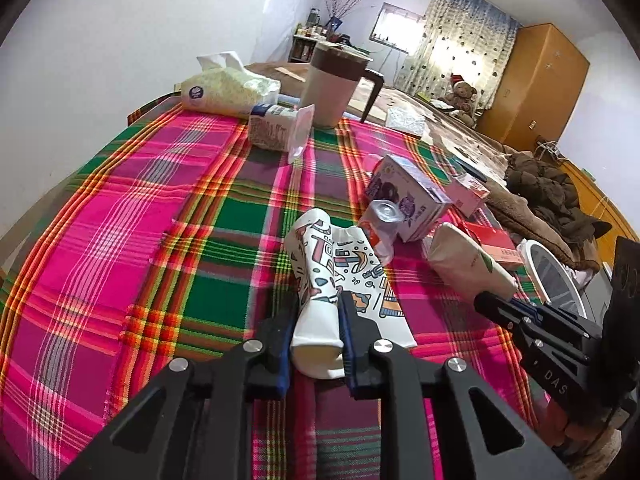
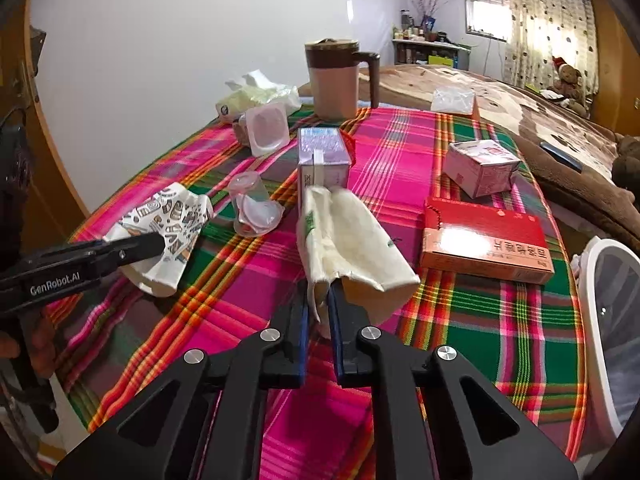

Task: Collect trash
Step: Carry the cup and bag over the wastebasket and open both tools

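A crushed paper cup with a colourful doodle print (image 1: 320,264) lies on the plaid tablecloth (image 1: 120,220). My left gripper (image 1: 318,308) is shut on its near end, and the wall is squeezed flat between the pads. The right wrist view shows the same cup (image 2: 168,216) at the left, with the left gripper (image 2: 156,242) on it. My right gripper (image 2: 320,300) is shut on the rim of a flattened cream paper cup (image 2: 352,236) with a small green leaf print. That cream cup (image 1: 464,260) also shows in the left wrist view, gripped by the right gripper (image 1: 484,300).
A clear plastic cup (image 2: 252,208), a purple carton (image 2: 324,156), a pink carton (image 2: 480,168), a red box (image 2: 484,240) and a yogurt pot (image 2: 266,126) lie on the cloth. A brown-lidded jug (image 2: 336,80) and a tissue pack (image 2: 256,96) stand at the back. A white bin rim (image 2: 600,280) is off the table's right edge.
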The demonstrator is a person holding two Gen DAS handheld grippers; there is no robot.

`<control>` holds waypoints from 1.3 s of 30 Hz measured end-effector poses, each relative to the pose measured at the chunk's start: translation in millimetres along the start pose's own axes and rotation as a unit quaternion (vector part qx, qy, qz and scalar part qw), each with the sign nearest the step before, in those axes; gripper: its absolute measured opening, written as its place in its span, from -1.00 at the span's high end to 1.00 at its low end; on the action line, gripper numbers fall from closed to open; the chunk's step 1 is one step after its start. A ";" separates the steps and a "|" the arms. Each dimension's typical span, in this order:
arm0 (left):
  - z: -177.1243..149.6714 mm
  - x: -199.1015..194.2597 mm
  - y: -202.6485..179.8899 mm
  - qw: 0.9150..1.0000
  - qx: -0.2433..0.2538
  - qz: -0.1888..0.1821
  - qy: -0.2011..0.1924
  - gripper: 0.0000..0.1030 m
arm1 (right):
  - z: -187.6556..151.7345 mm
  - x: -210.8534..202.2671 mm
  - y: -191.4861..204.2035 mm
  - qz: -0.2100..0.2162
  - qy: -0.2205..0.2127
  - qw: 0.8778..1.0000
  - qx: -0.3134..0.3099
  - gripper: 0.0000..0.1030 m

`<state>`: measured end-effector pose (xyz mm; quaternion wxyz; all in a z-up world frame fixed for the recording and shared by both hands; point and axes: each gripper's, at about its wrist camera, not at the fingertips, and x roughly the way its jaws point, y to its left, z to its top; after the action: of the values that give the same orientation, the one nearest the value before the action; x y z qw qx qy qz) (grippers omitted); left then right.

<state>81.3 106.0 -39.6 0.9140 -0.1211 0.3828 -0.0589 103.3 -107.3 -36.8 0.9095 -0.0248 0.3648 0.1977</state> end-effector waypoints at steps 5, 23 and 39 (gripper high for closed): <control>-1.1 -1.8 -6.2 1.000 0.004 -0.008 0.001 0.59 | 1.2 -11.3 -3.0 0.000 -0.021 1.000 0.015 0.84; 11.9 -17.9 -72.3 0.997 0.067 -0.039 -0.025 0.59 | 1.7 -59.0 -44.0 -0.039 -0.078 0.994 0.059 0.84; 25.6 -12.5 -167.6 0.984 0.153 -0.083 -0.043 0.59 | 0.1 -98.6 -102.8 -0.117 -0.110 0.982 0.101 0.83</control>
<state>88.3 -48.5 31.0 0.9292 -0.0136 0.3185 -0.1869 77.5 -235.5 19.4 0.9588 0.0471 0.2749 0.0535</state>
